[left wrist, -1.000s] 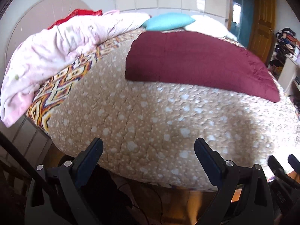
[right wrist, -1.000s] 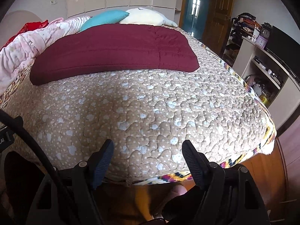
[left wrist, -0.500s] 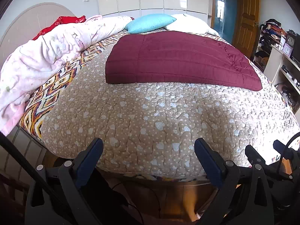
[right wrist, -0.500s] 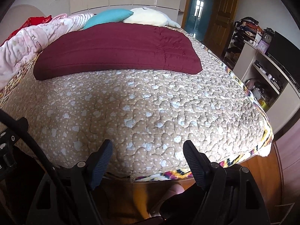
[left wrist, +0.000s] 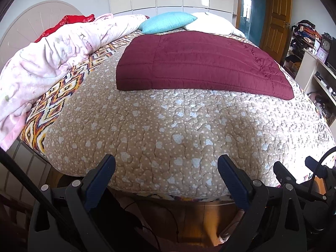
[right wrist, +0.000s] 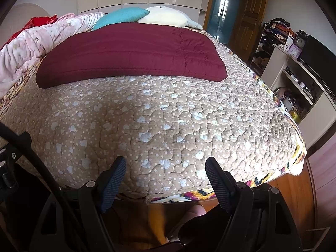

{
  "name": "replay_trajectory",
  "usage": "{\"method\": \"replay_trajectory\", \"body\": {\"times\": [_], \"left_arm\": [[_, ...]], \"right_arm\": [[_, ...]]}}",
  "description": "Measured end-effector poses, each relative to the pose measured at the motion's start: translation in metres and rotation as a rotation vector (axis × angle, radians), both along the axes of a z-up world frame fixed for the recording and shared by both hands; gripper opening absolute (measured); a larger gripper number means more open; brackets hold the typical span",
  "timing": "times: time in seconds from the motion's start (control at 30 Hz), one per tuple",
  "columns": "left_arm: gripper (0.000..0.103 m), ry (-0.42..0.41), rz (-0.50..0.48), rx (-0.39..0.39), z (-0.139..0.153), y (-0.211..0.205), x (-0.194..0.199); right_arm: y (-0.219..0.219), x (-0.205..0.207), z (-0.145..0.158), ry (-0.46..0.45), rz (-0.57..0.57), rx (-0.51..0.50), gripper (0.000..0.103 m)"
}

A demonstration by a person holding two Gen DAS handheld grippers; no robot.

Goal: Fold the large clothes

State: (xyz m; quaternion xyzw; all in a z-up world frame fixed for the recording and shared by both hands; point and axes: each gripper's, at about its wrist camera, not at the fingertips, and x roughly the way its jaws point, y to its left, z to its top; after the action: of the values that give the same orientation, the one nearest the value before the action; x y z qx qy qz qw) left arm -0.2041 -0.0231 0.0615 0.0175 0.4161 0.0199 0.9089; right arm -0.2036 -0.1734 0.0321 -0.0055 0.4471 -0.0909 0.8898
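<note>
I have both tools held off the foot of the bed (left wrist: 168, 126), angled down toward its near edge. The left tool (left wrist: 166, 178) has its jaws wide apart with nothing between them; only the tan dotted bedspread (right wrist: 168, 115) shows in the gap. The right tool (right wrist: 166, 176) is likewise spread wide and grips nothing. From the left wrist view I can see the right tool at about 4 o'clock, just beside my left one.

The thing to fold, a dark red quilted blanket (left wrist: 201, 63), lies flat on the bed, well apart from both tools. In the left view it sits at 12 to 1 o'clock from the tool, with a wide stretch of bedspread between its near edge and the fingertips. In the right view the blanket (right wrist: 130, 52) lies at about 11 to 12 o'clock, again far up the bed. It looks already doubled into a broad rectangle, its near edge running across the bed.

Beyond the blanket, a blue pillow (left wrist: 168, 22) and a cream pillow (right wrist: 166, 17) rest at the head of the bed. A rumpled pink comforter (left wrist: 52, 58) is heaped along the bed's left side, at roughly 10 o'clock from the left tool, with a red cloth (left wrist: 69, 21) behind it.
</note>
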Motion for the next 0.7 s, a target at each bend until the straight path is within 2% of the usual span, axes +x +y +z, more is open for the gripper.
{"method": "replay_trajectory", "body": {"times": [0.7], "left_arm": [[0.097,0.023,-0.012,-0.004,-0.0061,-0.0001,0.0003]], "right_arm": [[0.0055,0.0002,-0.0053,0.02,0.001,-0.035,0.083]]}}
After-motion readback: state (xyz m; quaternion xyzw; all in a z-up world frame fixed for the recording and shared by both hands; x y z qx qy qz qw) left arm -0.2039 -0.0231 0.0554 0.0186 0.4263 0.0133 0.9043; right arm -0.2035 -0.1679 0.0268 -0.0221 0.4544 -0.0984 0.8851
